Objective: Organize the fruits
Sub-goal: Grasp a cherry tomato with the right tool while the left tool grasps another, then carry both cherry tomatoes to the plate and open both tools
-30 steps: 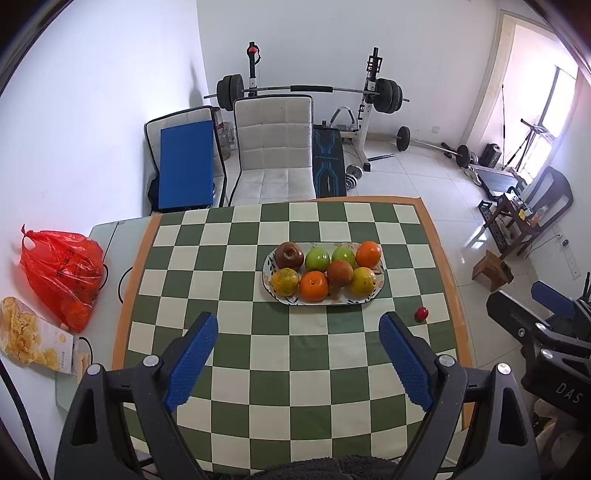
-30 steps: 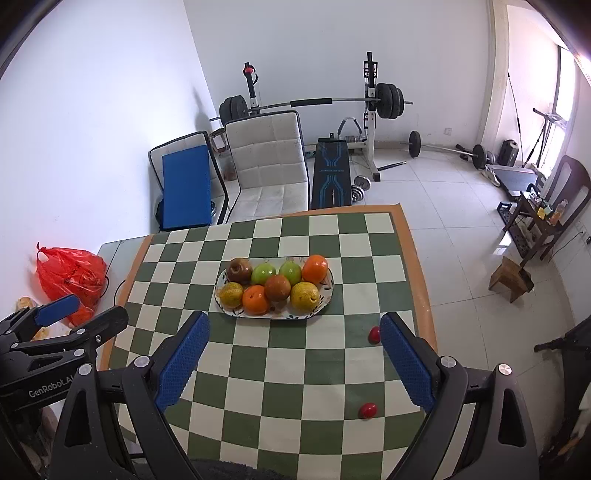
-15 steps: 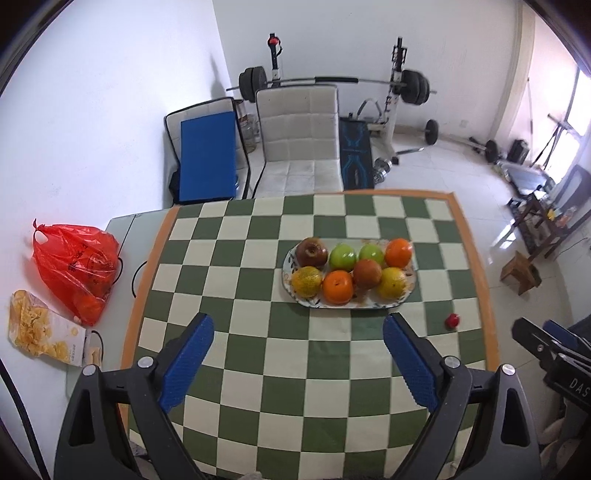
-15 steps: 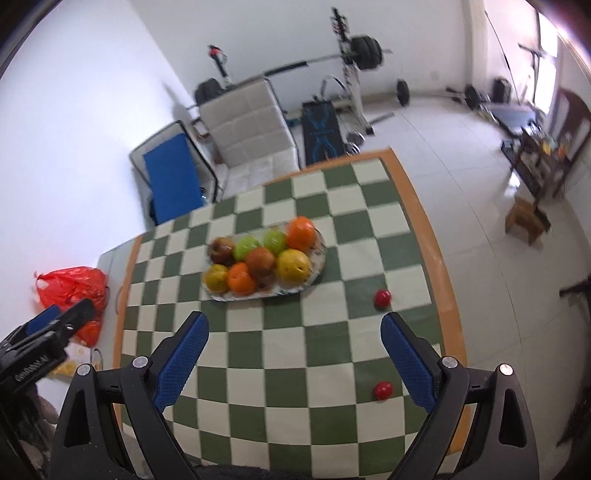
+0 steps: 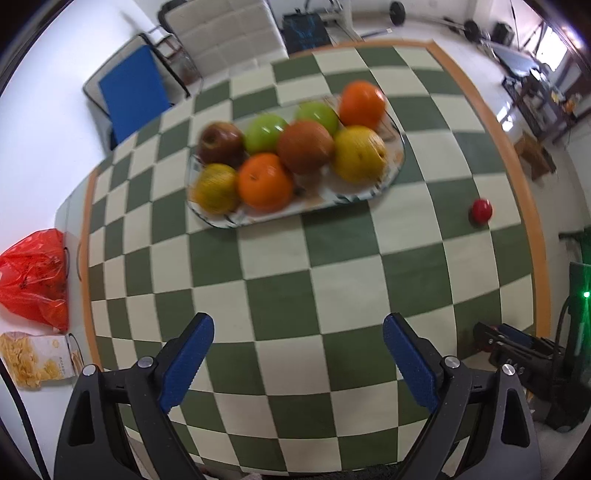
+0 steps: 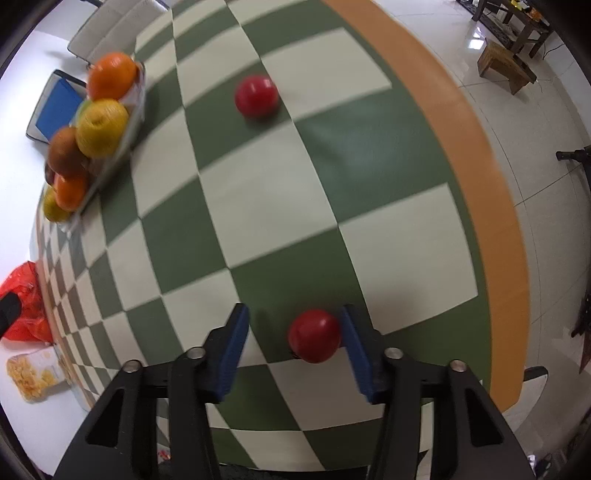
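Both grippers have dropped closer to the checked worktop (image 5: 280, 251); right gripper (image 6: 293, 338) now straddles the near red fruit (image 6: 314, 340), jaws released, right pad touching it; left gripper (image 5: 297, 360) hovers released near the plate (image 5: 397, 162); closing off-centre could roll the round fruit away toward the far red fruit (image 6: 256, 96).

Left of the checkered table (image 5: 332, 280): a red plastic bag (image 5: 35, 273), below it a cereal box (image 5: 40, 360) lying flat. Behind the table, a white padded chair (image 5: 225, 29) beside a blue folding chair (image 5: 135, 86). At far right, a small wooden stool (image 6: 504, 66) on pale floor tiles (image 6: 546, 122).
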`<state>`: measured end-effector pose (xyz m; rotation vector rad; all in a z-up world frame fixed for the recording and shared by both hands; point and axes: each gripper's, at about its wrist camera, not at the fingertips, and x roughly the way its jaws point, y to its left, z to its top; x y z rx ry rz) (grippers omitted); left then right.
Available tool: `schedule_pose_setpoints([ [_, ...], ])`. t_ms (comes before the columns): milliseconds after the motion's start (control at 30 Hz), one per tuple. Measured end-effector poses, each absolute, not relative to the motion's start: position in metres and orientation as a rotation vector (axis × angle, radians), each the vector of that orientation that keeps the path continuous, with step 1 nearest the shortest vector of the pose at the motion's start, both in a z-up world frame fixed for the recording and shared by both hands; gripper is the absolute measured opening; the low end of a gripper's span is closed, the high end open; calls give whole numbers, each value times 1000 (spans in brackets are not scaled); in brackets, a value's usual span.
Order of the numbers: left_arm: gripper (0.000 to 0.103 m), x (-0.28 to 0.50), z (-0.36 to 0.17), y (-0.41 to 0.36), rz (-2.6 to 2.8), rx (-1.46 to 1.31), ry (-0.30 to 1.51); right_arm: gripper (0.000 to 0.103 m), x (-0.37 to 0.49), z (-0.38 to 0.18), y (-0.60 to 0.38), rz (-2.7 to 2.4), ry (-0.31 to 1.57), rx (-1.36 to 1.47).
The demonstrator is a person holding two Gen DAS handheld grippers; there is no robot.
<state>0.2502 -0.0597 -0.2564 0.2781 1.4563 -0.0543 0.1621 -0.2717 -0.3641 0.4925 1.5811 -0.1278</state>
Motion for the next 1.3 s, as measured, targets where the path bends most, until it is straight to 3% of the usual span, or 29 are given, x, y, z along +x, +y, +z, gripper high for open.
schedule_pose_setpoints([
  [100,94,253,-270,-78,-86,294,1484,32,156,-369,-267,-113,1556,440],
  [433,94,311,-308,-179,-303,204,1579,32,170,-352,-311,-164,1441,503],
  [667,76,341,-345,-238,-406,207,1633,32,194,-359,-345,-218,1446,523],
  [967,30,340,-363,-262,-496,232,1673,32,211,-363,-350,-225,1450,518],
  [1300,26,326,-342,-210,-479,144,1660,32,218,-348,-337,-172,1448,493],
])
